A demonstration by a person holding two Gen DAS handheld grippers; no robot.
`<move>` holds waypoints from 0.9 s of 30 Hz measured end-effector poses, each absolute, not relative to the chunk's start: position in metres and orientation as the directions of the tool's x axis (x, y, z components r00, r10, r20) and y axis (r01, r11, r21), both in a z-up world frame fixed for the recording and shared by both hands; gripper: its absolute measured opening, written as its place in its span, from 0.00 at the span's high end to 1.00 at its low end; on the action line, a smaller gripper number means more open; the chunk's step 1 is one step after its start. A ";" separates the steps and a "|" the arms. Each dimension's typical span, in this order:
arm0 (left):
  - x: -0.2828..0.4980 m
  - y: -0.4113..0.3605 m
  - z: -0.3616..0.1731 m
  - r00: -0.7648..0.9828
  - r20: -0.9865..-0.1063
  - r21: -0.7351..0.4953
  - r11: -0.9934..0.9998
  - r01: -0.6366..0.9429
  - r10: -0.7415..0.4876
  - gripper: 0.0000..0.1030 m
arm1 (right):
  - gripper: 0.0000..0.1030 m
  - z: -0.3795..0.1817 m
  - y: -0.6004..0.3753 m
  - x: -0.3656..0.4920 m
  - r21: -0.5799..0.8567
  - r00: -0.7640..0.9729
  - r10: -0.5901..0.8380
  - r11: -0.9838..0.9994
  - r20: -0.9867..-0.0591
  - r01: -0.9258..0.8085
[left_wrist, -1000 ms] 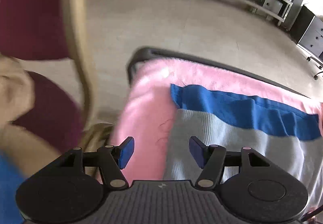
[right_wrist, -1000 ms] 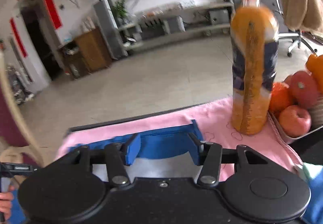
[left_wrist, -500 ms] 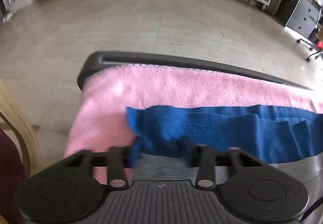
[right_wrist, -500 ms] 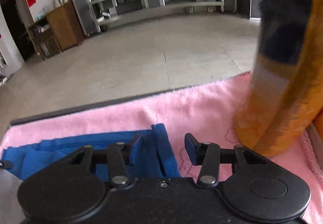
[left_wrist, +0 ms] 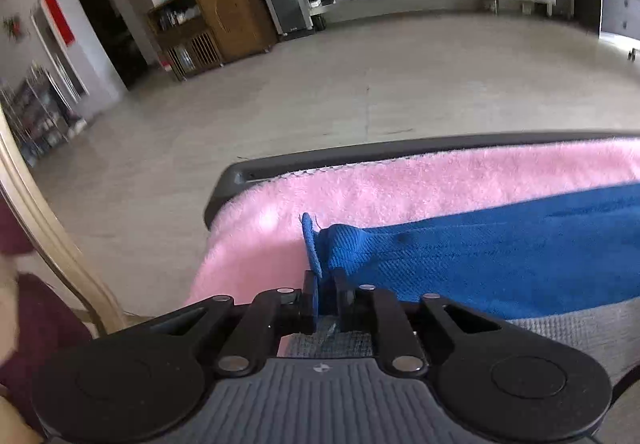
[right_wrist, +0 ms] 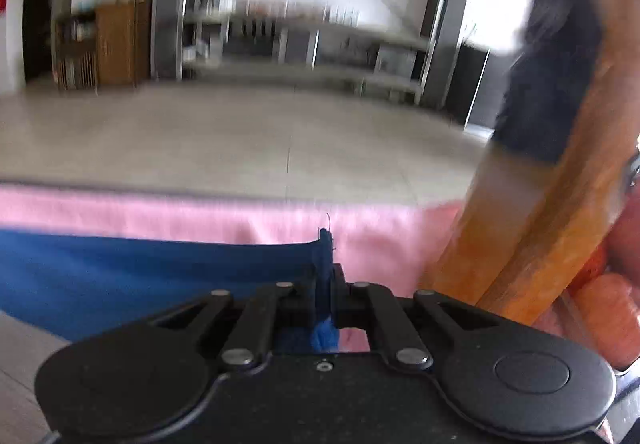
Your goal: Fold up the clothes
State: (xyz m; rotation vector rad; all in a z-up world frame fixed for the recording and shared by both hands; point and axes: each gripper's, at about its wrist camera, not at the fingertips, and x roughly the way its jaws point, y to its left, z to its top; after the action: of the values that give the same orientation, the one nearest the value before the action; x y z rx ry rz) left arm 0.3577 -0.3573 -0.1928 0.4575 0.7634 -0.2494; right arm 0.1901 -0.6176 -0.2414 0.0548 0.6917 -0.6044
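Pink towel (left_wrist: pixel 440 179) underneath, blue garment (left_wrist: pixel 500 260) stretched flat, corners pinched upright

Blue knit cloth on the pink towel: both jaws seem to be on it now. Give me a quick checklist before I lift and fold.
1. Left gripper on the blue knit cloth: ok, jaws have just closed on its corner.
2. Right gripper on the other corner: ok, jaws have just closed on the fabric.
3. Pink fluffy towel clear of both grips: cannot tell.
4. Tall orange juice bottle clear of the right gripper: not ok, it stands close beside it.
5. Grey ribbed layer caught too: cannot tell.
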 end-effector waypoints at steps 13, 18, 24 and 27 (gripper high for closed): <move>0.224 -0.231 -0.068 0.674 -0.732 0.207 0.908 0.364 -0.103 0.61 | 0.54 -0.071 -0.591 0.029 0.211 0.765 -0.319 0.838 -0.559 0.504; 0.138 -0.174 -0.066 0.601 -0.783 0.123 0.908 0.401 -0.160 0.60 | 0.50 -0.028 -0.559 -0.056 0.322 0.804 -0.240 0.825 -0.544 0.464; 0.066 -0.157 -0.104 0.444 -0.828 -0.112 0.877 0.468 -0.343 0.68 | 0.43 -0.062 -0.509 -0.126 0.560 0.794 0.027 0.724 -0.607 0.403; 0.053 -0.177 -0.120 0.415 -0.845 -0.109 0.868 0.484 -0.337 0.91 | 0.53 -0.105 -0.491 -0.128 0.602 0.744 0.126 0.681 -0.657 0.416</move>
State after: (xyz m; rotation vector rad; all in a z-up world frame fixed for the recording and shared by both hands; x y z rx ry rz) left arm 0.0527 -0.1770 -0.1198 0.1613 1.0203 -0.5191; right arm -0.1279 -0.4909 -0.1045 0.8220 0.7328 -0.1801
